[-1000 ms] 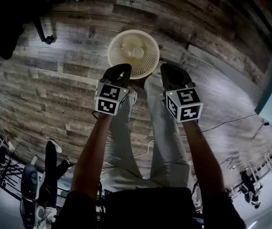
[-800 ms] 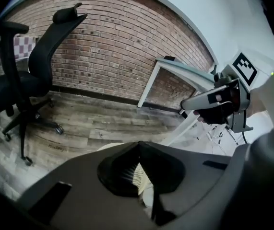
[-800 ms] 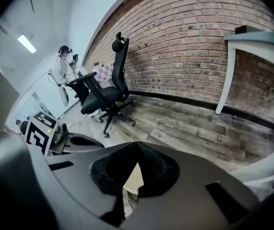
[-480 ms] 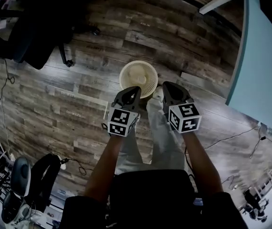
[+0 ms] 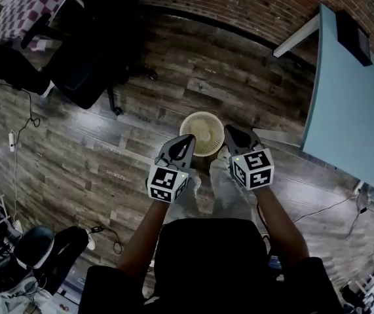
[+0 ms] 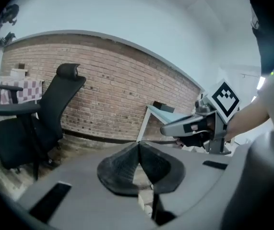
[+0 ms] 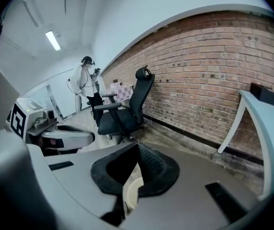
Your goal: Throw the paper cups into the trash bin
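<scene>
Both pairs of tongs have risen since the earlier frames, and the trash bin (image 5: 202,133) now looks smaller and farther below them on the wooden floor (image 5: 141,110), most likely because the person is straightening up from it. In the left gripper view the left tongs (image 5: 187,139) are closed, the dark pads meeting tip to tip with nothing between them. The right tongs (image 5: 228,131) are likewise pressed together and empty, and their own view shows only the bin's cream rim beneath them. In the head view the two hang side by side at the bin's near rim, tilted forward and down. Neither holds any paper cups. Pale shapes inside the bin may be cups, but they are too small to tell. With both tongs empty and lifted clear, the drop appears to be finished, and the closed pads look like a resting posture. The bin stands on the floor just ahead of the person's feet, between them and the brick wall (image 5: 252,5). The pale blue bench (image 5: 350,103) has its near left corner off to the bin's right, and an office chair (image 5: 75,77) stands well apart on the left.
</scene>
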